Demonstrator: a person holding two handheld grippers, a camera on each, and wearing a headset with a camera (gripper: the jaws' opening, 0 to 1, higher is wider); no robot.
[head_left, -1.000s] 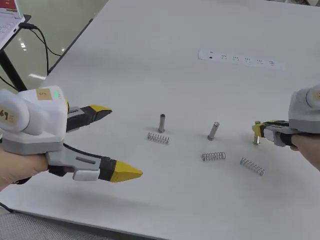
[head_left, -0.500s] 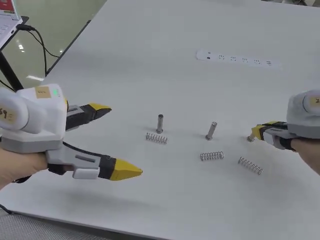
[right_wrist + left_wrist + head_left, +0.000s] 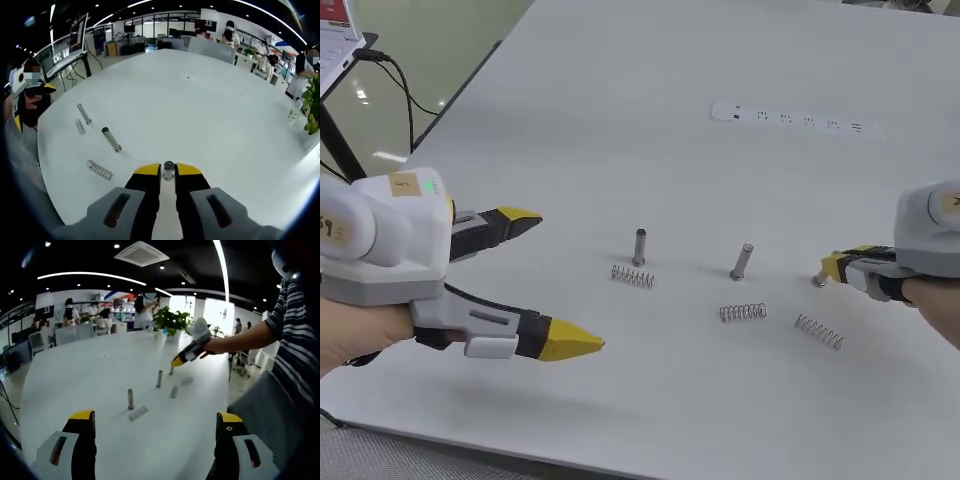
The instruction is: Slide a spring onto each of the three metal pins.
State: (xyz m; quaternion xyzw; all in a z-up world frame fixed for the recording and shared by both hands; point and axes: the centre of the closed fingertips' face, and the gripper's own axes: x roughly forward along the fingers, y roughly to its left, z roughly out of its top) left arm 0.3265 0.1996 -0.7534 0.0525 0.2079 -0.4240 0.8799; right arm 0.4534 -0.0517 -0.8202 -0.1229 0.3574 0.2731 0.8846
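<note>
The left claw [image 3: 556, 282] hovers above the near left part of the white bench [image 3: 620, 110], its yellow-tipped jaws spread wide with nothing between them; in the left gripper view the same two jaws rise far apart at the bottom edge. The right claw [image 3: 831, 267] comes in from 3 o'clock in the head view, its jaws closed on the third pin [image 3: 168, 170], whose round top shows between the yellow tips in the right gripper view; whether its lower end touches the bench cannot be told. The left pin [image 3: 639, 246] stands upright near the middle of the bench; the middle pin [image 3: 742, 261] stands at its 3 o'clock, leaning, and apart from both claws. Three springs lie flat on the bench, none on a pin: the left spring [image 3: 632, 276] just at 6 o'clock of the left pin; the middle spring [image 3: 742, 312] at 6 o'clock of the middle pin; the right spring [image 3: 819, 331] at 6 o'clock of the right claw's tips. A white power strip [image 3: 795, 119] lies at 12 o'clock, well apart from the pins.
</note>
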